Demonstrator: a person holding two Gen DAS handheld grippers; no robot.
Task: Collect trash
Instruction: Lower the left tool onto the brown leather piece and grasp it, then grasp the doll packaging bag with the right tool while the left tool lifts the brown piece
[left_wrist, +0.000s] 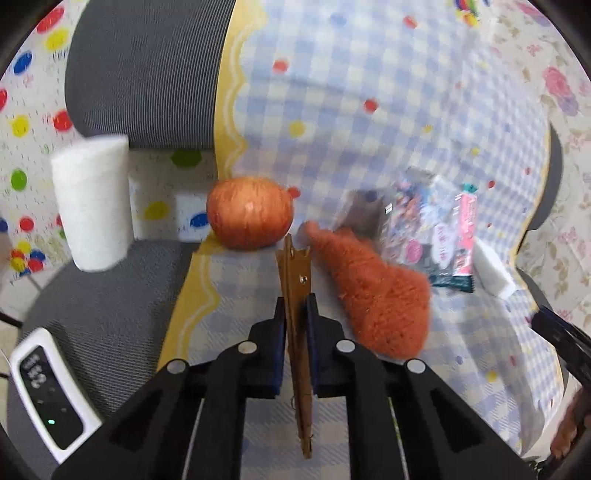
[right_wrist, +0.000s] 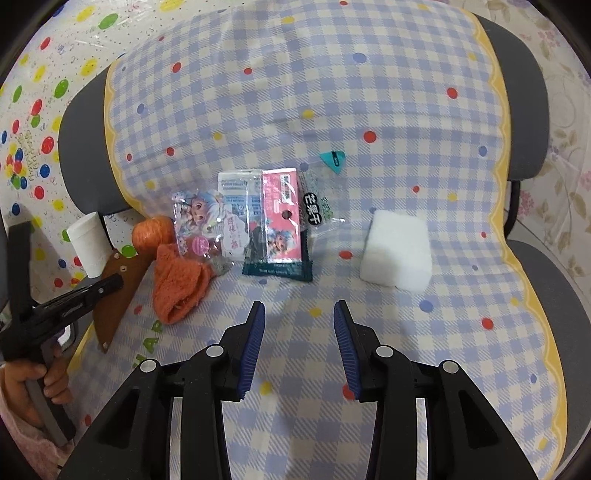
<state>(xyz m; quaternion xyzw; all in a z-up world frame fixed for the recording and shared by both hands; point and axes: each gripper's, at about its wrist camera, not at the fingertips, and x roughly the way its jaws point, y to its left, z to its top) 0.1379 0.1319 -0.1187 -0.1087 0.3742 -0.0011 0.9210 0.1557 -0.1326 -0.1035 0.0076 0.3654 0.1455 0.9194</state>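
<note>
My left gripper (left_wrist: 295, 308) is shut on a flat brown cardboard piece (left_wrist: 297, 332), held edge-on above the checked cloth; it also shows in the right wrist view (right_wrist: 118, 291). Ahead of it lie an orange knitted item (left_wrist: 373, 291) and an orange-red round fruit (left_wrist: 249, 213). Several snack wrappers (right_wrist: 258, 225) lie in a pile mid-cloth, with a small teal torn corner (right_wrist: 333, 159) behind them. My right gripper (right_wrist: 299, 314) is open and empty, just in front of the wrappers.
A white foam block (right_wrist: 397, 249) lies right of the wrappers. A white paper roll (left_wrist: 92, 203) stands at the left, off the cloth. The blue checked cloth (right_wrist: 295, 92) covers a grey chair (right_wrist: 524, 92). A white device (left_wrist: 48, 391) sits bottom left.
</note>
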